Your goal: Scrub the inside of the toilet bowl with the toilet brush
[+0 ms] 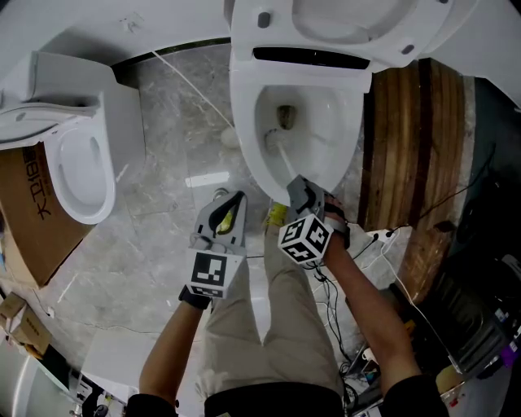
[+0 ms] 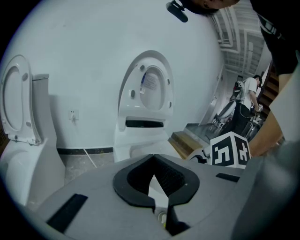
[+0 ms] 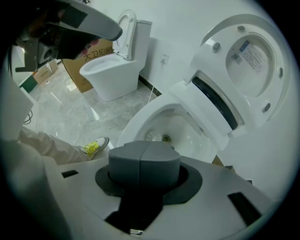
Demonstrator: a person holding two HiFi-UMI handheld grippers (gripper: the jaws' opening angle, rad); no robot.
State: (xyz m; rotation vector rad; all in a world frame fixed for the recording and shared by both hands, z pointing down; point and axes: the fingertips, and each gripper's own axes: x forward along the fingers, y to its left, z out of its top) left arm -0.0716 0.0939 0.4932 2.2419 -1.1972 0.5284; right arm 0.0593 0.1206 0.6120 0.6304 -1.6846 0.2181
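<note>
Grey marble floor [image 1: 171, 122] round the toilet bowl [image 1: 244, 106]. Press the toilet brush [image 1: 285, 163], clamped in the right gripper [image 1: 300, 187], firmly round under the rim. Hold the left gripper [image 1: 226, 208], pinched together on nothing, clear.

The toilet bowl [image 1: 244, 114] is lying open from above, its raised lid [image 1: 350, 20] leaning back and closing off the far side. Inside, the toilet brush [image 1: 280, 153] is taking up the near middle, with bare porcelain showing around it. The right hand-held gripper [image 1: 301, 189] is sitting just over the front rim. Left of the bowl, a strip of marble floor [image 1: 171, 122] is lying bare up to a second toilet [image 1: 77, 155] and a cardboard box [image 1: 24, 220]. On the right a wooden step [image 1: 415, 138] is crowding the bowl, and cables [image 1: 383, 236] are trailing beside it.
</note>
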